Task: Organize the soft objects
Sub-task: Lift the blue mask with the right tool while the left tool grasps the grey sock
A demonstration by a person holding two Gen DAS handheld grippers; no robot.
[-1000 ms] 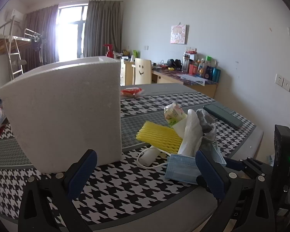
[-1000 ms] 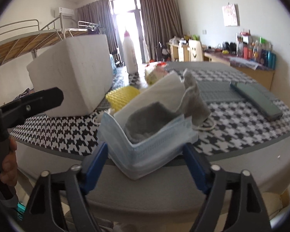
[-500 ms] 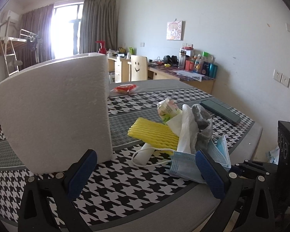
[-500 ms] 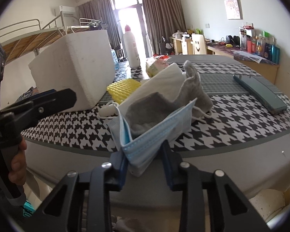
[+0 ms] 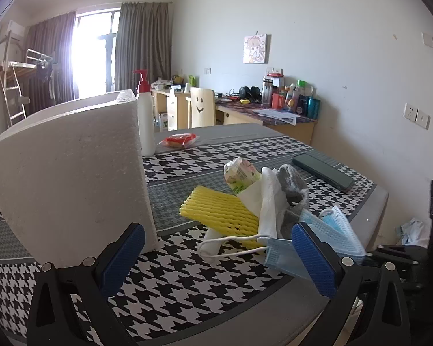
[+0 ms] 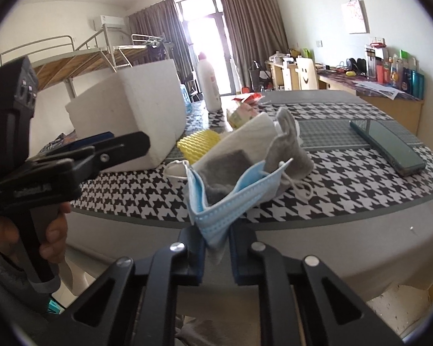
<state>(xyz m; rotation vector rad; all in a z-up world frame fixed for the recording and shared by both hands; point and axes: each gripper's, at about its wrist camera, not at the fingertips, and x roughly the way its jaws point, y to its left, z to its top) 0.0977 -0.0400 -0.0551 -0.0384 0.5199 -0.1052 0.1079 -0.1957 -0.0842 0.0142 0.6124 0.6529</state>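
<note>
right hand-held gripper (image 6: 215, 249) pinching the blue face mask (image 6: 228, 199) at the near edge of the worktop (image 6: 346, 225)

its jaws have just been closing and now clamp the mask's lower fold; the left hand-held gripper (image 5: 216, 259) hangs open and empty. best to lift slowly so the ear loop clears the grey cloth (image 6: 288, 147) and white tissue (image 6: 254, 129) heaped behind, then carry it to the white foam box (image 6: 130, 109) toward the far left; its inside is hidden.
</note>
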